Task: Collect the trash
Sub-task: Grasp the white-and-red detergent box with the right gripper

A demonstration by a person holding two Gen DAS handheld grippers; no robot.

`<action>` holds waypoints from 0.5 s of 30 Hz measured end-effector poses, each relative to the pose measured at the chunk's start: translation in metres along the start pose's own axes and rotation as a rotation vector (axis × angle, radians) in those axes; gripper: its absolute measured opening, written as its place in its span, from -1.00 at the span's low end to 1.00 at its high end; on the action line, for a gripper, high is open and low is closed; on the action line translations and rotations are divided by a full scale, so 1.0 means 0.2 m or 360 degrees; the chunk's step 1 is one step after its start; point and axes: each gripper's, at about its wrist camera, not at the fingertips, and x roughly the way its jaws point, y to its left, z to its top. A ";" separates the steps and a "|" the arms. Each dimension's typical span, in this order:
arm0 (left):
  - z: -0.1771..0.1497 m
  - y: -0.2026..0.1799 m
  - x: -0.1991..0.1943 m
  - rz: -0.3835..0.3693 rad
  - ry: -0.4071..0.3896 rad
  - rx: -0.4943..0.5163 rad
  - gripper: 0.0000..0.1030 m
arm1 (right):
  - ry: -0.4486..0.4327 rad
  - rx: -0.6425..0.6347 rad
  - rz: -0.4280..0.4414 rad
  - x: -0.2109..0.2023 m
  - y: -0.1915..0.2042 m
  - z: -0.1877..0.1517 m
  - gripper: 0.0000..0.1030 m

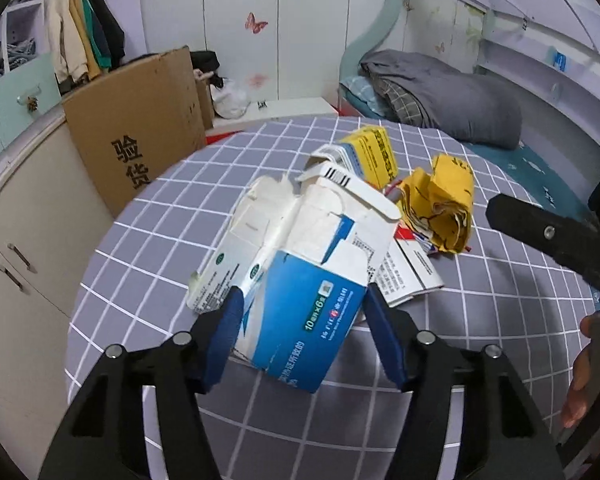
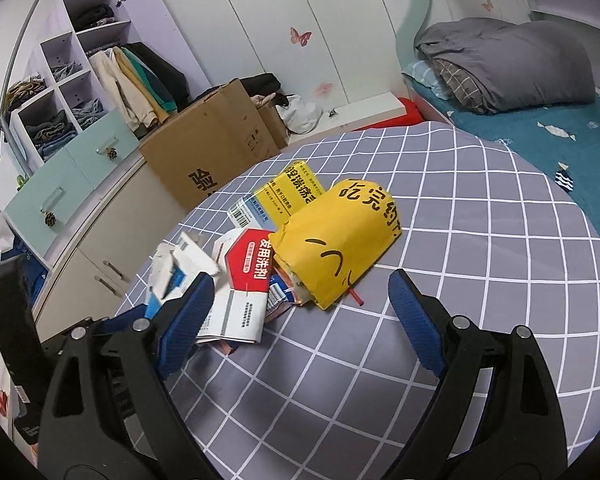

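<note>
A torn blue and white carton [image 1: 300, 280] sits between the pads of my left gripper [image 1: 302, 304], which is shut on its near end, just above the grey checked tablecloth [image 1: 480, 320]. Behind it lie a crumpled yellow paper bag [image 1: 444, 208], a yellow box [image 1: 374, 154] and a red and white flattened box [image 1: 410, 264]. My right gripper [image 2: 300, 300] is open and empty, just short of the yellow bag [image 2: 336, 240]. The red and white box [image 2: 244, 280], the yellow box [image 2: 296, 192] and the blue carton [image 2: 172, 276] lie to its left.
A big brown cardboard box [image 1: 140, 128] stands beyond the table's left edge, in front of a low cabinet [image 1: 24, 232]. A bed with a grey duvet [image 2: 508, 64] is at the right. Wardrobe doors and open shelves [image 2: 68, 92] line the back.
</note>
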 end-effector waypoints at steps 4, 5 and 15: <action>-0.01 0.06 -0.05 -0.0017 -0.0060 -0.0075 0.10 | -0.0021 0.0041 -0.0042 0.00 -0.03 0.01 0.69; -0.01 0.07 -0.07 -0.0021 -0.0073 -0.0096 0.10 | -0.0025 0.0052 -0.0057 -0.01 -0.04 0.02 0.69; -0.02 0.23 -0.19 0.0020 -0.0228 -0.0274 0.09 | 0.0002 0.0017 -0.0066 0.02 0.04 0.01 0.69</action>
